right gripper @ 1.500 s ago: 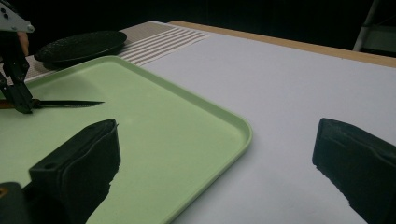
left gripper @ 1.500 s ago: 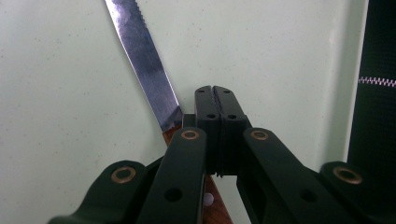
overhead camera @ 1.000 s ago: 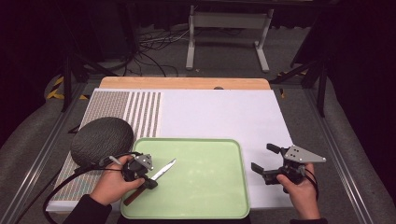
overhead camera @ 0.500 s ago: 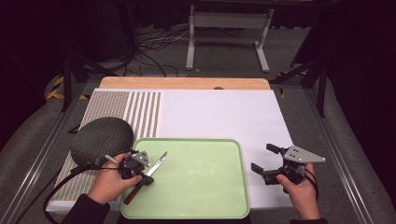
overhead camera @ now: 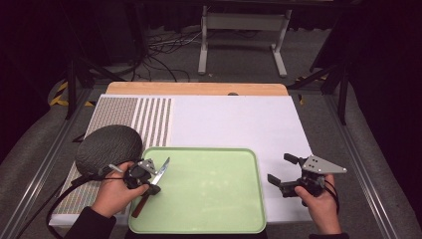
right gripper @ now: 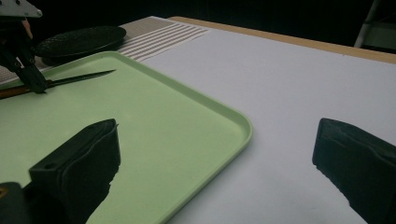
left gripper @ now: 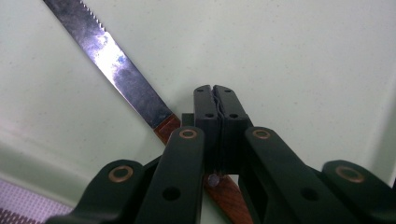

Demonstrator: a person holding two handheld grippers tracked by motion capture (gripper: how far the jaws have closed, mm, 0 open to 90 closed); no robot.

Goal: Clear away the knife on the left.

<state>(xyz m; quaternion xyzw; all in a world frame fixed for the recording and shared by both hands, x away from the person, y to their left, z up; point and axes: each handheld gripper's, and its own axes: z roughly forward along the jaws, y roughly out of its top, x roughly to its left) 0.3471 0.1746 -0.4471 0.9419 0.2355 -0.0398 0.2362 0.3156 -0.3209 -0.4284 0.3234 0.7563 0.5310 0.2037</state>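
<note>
Knife [overhead camera: 155,180] lay at the left edge of the green tray [overhead camera: 209,219], blade pointing up-table. We found the left gripper [overhead camera: 149,185] clamped on its wooden handle; in the left gripper view the jaws met over the handle [left gripper: 227,192], hiding most of it, and the blade tip ran out of frame. The right gripper [overhead camera: 285,173] hovered over the white mat [overhead camera: 239,119] beside the tray, jaws wide apart. A dark round pad [overhead camera: 108,145] sat behind the left hand [overhead camera: 115,193].
</note>
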